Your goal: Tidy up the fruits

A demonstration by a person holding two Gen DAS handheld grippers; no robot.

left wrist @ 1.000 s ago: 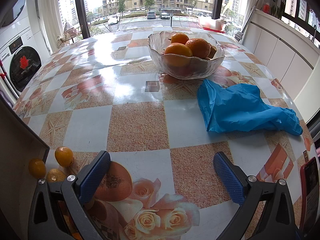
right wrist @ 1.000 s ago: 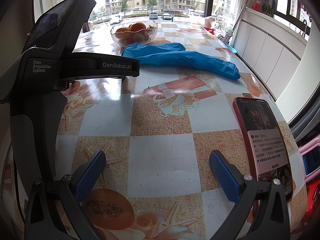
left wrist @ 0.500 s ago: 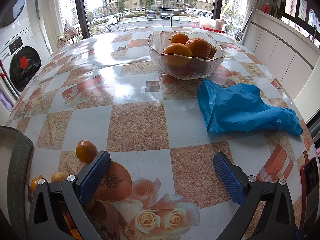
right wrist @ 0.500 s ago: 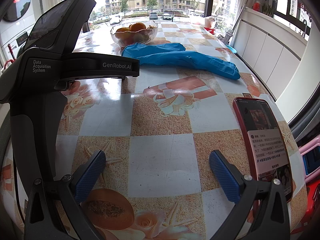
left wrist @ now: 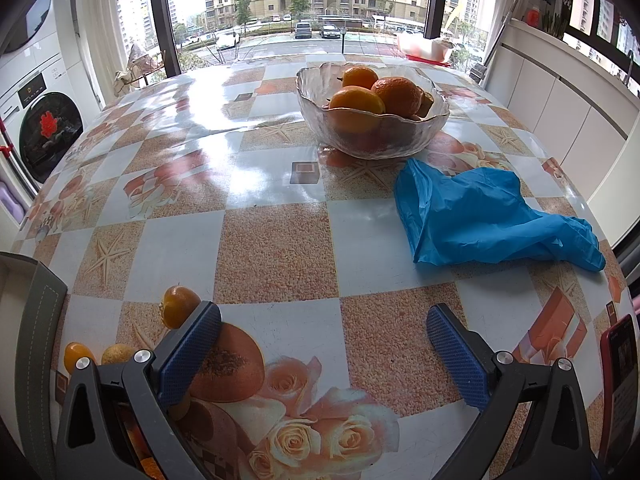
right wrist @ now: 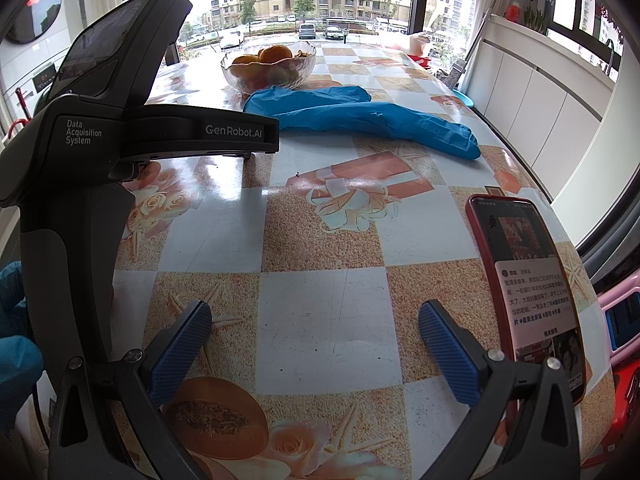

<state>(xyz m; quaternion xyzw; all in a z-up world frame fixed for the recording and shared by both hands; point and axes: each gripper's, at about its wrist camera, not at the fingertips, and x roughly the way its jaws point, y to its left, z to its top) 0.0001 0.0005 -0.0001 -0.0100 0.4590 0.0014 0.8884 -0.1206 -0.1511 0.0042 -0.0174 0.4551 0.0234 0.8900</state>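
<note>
I see three small loose fruits at the near left corner of the table (left wrist: 276,248). One small orange (left wrist: 178,306) sits just behind the tip of my left gripper's (left wrist: 324,354) left finger (left wrist: 188,354), partly hidden by it; I cannot tell if they touch. Two more (left wrist: 74,356) (left wrist: 116,354) lie side by side nearer the table edge, just left of that finger's arm. Something orange also shows low behind the finger frame, too hidden to name.

The rest of the fruit is in the bowl (left wrist: 372,136), a clear glass one well apart from the loose three, toward the far side of the table. Three oranges (left wrist: 394,94) show above its rim, with darker fruit beneath that I cannot make out.

My left gripper is spread wide and holds nothing; only the patterned tablecloth lies between its fingers. My right gripper (right wrist: 316,354) is likewise wide apart and empty, low over the near table.

A blue glove (left wrist: 480,216) lies flat between the bowl and my right side. A red phone (right wrist: 528,288) with a lit screen rests just right of my right gripper. From the right wrist view, the left device's dark body (right wrist: 100,128) fills the left side, and a blue-gloved hand (right wrist: 16,356) shows at the left edge.
</note>
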